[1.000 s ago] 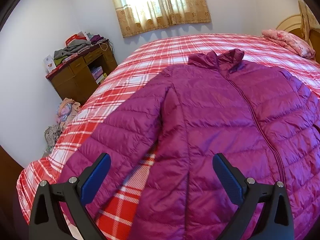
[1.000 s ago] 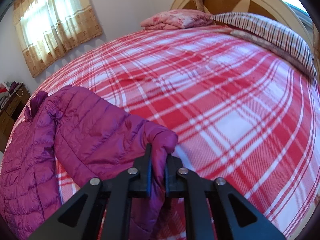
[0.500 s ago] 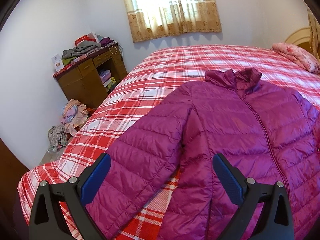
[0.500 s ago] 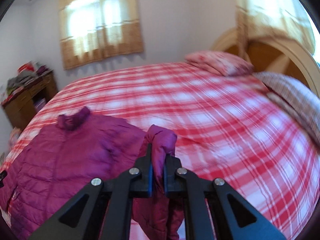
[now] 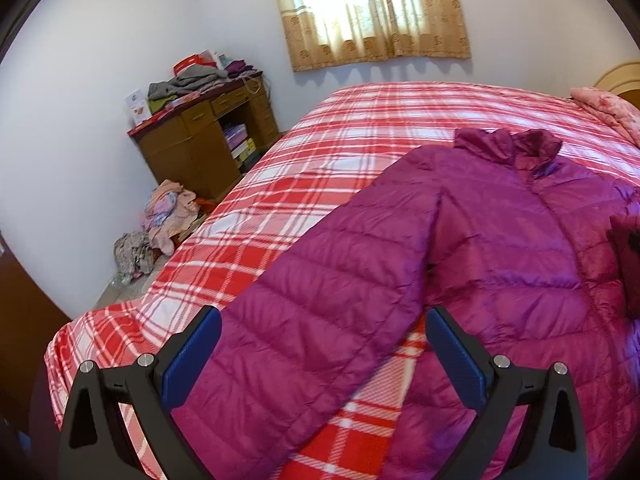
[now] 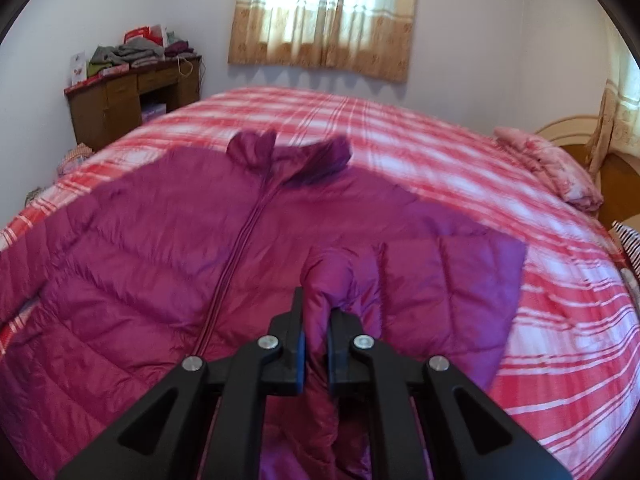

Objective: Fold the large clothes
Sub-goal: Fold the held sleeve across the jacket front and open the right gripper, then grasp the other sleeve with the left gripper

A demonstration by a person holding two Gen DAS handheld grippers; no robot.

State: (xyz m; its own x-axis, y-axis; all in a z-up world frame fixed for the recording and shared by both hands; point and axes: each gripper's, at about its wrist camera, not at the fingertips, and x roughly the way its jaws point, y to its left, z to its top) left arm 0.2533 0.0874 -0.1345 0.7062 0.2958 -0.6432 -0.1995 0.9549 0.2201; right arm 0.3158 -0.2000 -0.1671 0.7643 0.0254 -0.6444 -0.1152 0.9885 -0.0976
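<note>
**A:** Which step is this?

**B:** The sleeve fold, I'd judge. The magenta quilted puffer jacket (image 6: 168,264) lies front-up, zipped, on the red-and-white plaid bedspread (image 6: 420,148), collar toward the window. The right gripper (image 6: 314,344) has the cuff end of the jacket's right sleeve (image 6: 332,276) between its blue pads, carried in over the chest, with the upper sleeve doubled back beside it. Its jaws have just been easing apart (narrow gap, fabric between them and seemingly touched on both sides), so a release looks to be starting.

**A:** And the other claw?

**B:** The left gripper (image 5: 320,356) is wide and holds nothing; the jacket's left sleeve (image 5: 320,312) lies spread out on the bedspread below it, running between the fingers.

**A:** So next?

**B:** Probably let the cuff drop flat across the front, then bring the left down onto its sleeve for the mirror fold.

**A:** Do the views differ?

**B:** Only the left one shows the outstretched sleeve whole, plus the heap of clothes on the floor (image 5: 160,220). The right one alone shows the grip and the fold.
</note>
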